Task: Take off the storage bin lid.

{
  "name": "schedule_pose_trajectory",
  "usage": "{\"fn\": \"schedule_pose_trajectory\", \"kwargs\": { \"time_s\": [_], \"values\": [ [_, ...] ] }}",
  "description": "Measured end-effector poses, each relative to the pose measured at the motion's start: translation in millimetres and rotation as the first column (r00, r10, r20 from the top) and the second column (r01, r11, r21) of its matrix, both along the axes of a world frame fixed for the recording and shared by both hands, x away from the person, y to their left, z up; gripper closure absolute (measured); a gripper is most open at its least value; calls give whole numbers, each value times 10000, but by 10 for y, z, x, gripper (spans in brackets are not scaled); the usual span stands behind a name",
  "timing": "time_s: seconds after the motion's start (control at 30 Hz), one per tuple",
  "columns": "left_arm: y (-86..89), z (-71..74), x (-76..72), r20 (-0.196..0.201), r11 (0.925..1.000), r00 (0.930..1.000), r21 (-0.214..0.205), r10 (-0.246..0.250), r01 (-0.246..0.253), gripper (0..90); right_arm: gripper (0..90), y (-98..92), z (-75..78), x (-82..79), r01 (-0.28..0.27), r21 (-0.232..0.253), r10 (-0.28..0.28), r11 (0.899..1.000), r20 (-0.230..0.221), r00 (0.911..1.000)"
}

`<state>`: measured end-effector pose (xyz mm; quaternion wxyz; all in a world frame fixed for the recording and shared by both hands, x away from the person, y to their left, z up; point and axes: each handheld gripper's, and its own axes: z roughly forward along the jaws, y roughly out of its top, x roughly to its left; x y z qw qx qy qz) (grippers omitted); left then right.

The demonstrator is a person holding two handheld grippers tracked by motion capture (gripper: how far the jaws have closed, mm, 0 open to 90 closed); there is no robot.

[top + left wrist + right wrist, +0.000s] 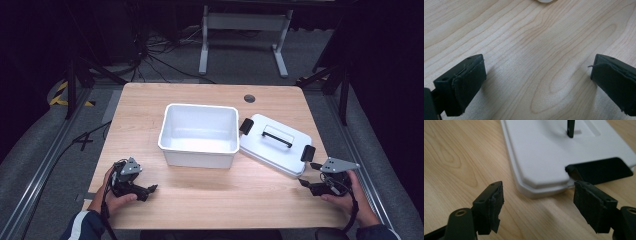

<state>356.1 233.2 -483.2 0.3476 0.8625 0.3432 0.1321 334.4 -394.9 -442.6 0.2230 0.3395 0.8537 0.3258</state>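
Observation:
An empty white bin (197, 159) stands at the middle of the wooden table (145, 105). Its white lid (275, 150) lies flat just to the right, with a black handle (276, 136) and a black latch (307, 153) at each end. My left gripper (148, 192) rests open near the front left, over bare wood (537, 67), and a bit of the bin (544, 1) shows at the top edge. My right gripper (309, 175) is open at the front right, its jaws facing the lid's near corner (541, 152) and latch (599, 170) without touching them.
A round cable hole (249, 98) sits in the table's far edge. Behind the table stands a white desk frame (243, 22), with cables (165, 60) on the grey floor. Metal rails (45, 165) run along both sides.

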Motion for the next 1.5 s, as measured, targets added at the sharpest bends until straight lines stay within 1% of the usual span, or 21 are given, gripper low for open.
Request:
{"fn": "schedule_pose_trajectory", "kwargs": {
  "time_s": [0.03, 0.07, 0.1, 0.13, 0.17, 0.2, 0.23, 0.27, 0.33, 0.5, 0.63, 0.7, 1.1, 1.2, 1.5],
  "values": [
    [0, 0, 0, -3, 10000, 10000, -2, 4, -4, 5, 239, -9, -34, -3, 91, 53, -91, 9999, -23, 10000],
    [0, 0, 1, -12, 10000, 10000, -3, -6, 6, 4, 239, -33, -94, -12, 201, 240, -197, 9995, -135, 9997],
    [0, 0, 1, -12, 10000, 10000, -3, -6, 6, 4, 238, -41, -119, -17, 259, 366, -253, 9990, -175, 9995],
    [-1, 0, 0, -57, 10000, 10000, -24, -8, 8, 4, 236, -59, -161, -23, 394, 645, -376, 9971, -297, 9989],
    [-2, -1, 0, -69, 10000, 10000, -34, -13, 13, 3, 228, -72, -197, -28, 473, 741, -445, 9961, -378, 9983],
    [-2, -1, 1, -68, 10000, 10000, -37, -17, 16, 3, 219, -88, -232, -33, 557, 935, -525, 9941, -369, 9979],
    [1, 7, 3, -73, 10000, 10000, 74, -35, 35, 2, 218, -101, -245, -32, 643, 1121, -598, 9916, -429, 9973],
    [-1, 6, 5, -56, 10000, 10000, 59, 0, 0, 2, 201, -108, -245, -30, 794, 1187, -731, 9897, -571, 9957],
    [-6, 2, 3, -94, 10000, 9999, -20, 38, -38, 2, 194, -109, -246, -31, 885, 1168, -823, 9892, -570, 9950],
    [-8, 1, 6, -83, 10000, 10000, -24, 48, -48, 2, 192, -115, -247, -26, 867, 1162, -798, 9894, -629, 9948],
    [-10, 1, 11, -88, 10000, 10000, -25, 47, -47, 2, 192, -111, -249, -31, 945, 1160, -881, 9888, -589, 9944],
    [-8, 5, 19, -101, 10000, 9999, 15, -30, 30, 1, 191, -107, -249, -36, 1001, 1181, -933, 9879, -610, 9938],
    [-10, 5, 20, -145, 10000, 9999, -1, -24, 24, 1, 189, -109, -249, -33, 1003, 1156, -940, 9882, -587, 9938],
    [-11, 4, 25, -86, 10000, 10000, 1, -9, 9, 2, 189, -108, -250, -33, 1004, 1165, -941, 9881, -588, 9938],
    [-12, 6, 26, -89, 10000, 10000, 18, -11, 11, 2, 188, -106, -250, -33, 1012, 1180, -946, 9878, -598, 9937]
  ]
}}
